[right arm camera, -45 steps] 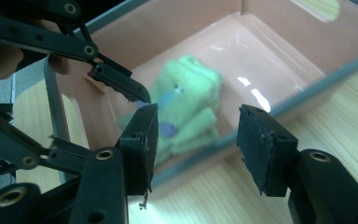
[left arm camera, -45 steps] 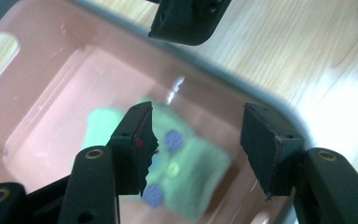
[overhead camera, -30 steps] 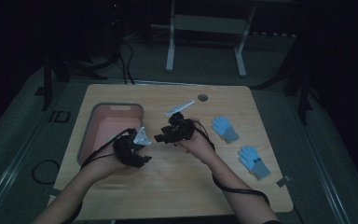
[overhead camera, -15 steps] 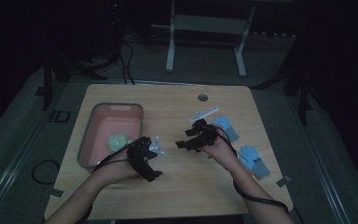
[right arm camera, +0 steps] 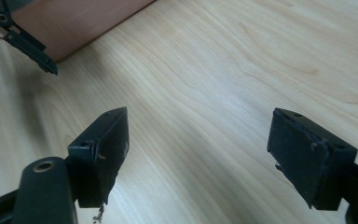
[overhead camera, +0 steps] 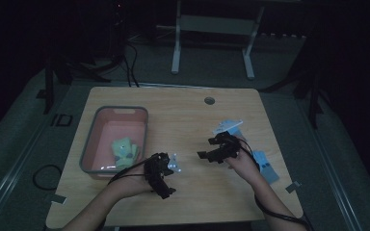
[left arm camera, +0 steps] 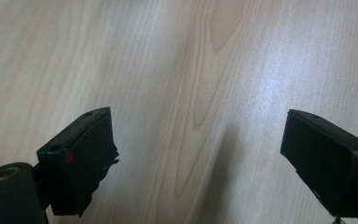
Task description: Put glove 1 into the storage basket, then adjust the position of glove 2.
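My left gripper (overhead camera: 163, 177) hovers low over the table's front middle, just right of a pink bin (overhead camera: 90, 144). Its jaws have just been opening; in the left gripper view the left gripper (left arm camera: 196, 121) is open over bare wood with nothing between the pads. My right gripper (overhead camera: 211, 152) is at the centre right, its jaws pointing left. They too have just been opening, and the right gripper (right arm camera: 198, 116) is open and empty. A green folded cloth (overhead camera: 124, 148) lies inside the bin.
A blue folded cloth (overhead camera: 266, 167) lies on the table (overhead camera: 183, 115) behind my right hand, and another blue piece (overhead camera: 241, 134) sits just beyond the gripper. The bin's pink wall (right arm camera: 70, 28) shows at the upper left of the right gripper view. A round hole (overhead camera: 209, 100) marks the table's far edge.
Both grippers left the bin's near corner, coming toward me and sinking; the right one swung right. Both jaws opened. A green cloth now lies in the bin, which looked empty before.
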Action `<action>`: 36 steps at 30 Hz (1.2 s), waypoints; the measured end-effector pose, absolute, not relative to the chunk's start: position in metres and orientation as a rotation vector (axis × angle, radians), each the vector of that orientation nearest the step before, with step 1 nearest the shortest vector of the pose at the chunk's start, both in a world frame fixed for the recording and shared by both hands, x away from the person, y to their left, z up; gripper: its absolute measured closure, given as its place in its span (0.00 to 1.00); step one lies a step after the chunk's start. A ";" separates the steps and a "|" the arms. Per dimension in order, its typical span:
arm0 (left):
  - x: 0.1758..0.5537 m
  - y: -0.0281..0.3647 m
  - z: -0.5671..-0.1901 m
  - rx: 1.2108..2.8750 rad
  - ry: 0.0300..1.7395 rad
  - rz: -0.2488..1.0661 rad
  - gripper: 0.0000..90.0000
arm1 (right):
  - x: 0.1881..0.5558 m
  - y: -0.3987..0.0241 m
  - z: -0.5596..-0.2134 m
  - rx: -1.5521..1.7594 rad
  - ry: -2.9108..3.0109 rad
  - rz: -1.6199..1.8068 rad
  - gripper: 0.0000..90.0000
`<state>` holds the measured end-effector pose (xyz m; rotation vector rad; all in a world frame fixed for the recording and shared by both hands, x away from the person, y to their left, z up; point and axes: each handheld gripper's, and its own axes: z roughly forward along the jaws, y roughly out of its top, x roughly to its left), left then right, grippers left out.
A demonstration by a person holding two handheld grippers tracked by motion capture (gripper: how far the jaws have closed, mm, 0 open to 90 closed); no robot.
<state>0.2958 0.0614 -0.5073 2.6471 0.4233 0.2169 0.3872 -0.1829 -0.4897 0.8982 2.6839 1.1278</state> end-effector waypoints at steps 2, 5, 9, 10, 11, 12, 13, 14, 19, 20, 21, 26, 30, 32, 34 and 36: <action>0.296 0.060 -0.512 2.641 0.424 0.227 0.11 | 0.385 -0.188 -0.491 0.842 2.662 1.108 0.17; 0.296 0.059 -0.517 2.625 0.412 0.255 0.11 | 0.382 -0.194 -0.493 0.819 2.655 1.074 0.16; 0.295 0.058 -0.524 2.609 0.408 0.258 0.11 | 0.379 -0.205 -0.497 0.921 2.703 1.029 0.15; 0.294 0.058 -0.526 2.607 0.414 0.257 0.11 | 0.377 -0.209 -0.499 0.919 2.693 1.017 0.15; 0.294 0.059 -0.527 2.608 0.416 0.252 0.11 | 0.376 -0.211 -0.500 0.922 2.691 1.005 0.15; 0.294 0.059 -0.528 2.603 0.416 0.255 0.11 | 0.374 -0.213 -0.502 0.927 2.683 1.008 0.13; 0.293 0.059 -0.529 2.597 0.417 0.259 0.11 | 0.372 -0.215 -0.503 0.930 2.673 1.026 0.13; 0.292 0.059 -0.530 2.595 0.423 0.256 0.11 | 0.370 -0.218 -0.504 0.932 2.676 1.042 0.13; 0.287 0.057 -0.536 2.590 0.420 0.253 0.12 | 0.358 -0.225 -0.510 0.922 2.654 1.030 0.14; 0.287 0.057 -0.537 2.584 0.423 0.262 0.12 | 0.356 -0.227 -0.510 0.914 2.652 1.003 0.16; 0.286 0.056 -0.537 2.579 0.429 0.267 0.12 | 0.354 -0.230 -0.511 0.908 2.652 1.002 0.17; 0.284 0.054 -0.539 2.551 0.436 0.266 0.12 | 0.353 -0.247 -0.511 0.965 2.611 1.033 0.29; 0.283 0.053 -0.539 2.501 0.456 0.194 0.12 | 0.357 -0.260 -0.508 0.966 2.547 1.022 0.39; 0.281 0.051 -0.541 2.518 0.440 0.212 0.11 | 0.360 -0.265 -0.507 0.962 2.508 0.996 0.45; 0.279 0.050 -0.542 2.547 0.427 0.231 0.11 | 0.367 -0.270 -0.504 0.975 2.486 0.992 0.48; 0.278 0.050 -0.544 2.558 0.423 0.236 0.11 | 0.373 -0.273 -0.502 0.992 2.469 0.978 0.49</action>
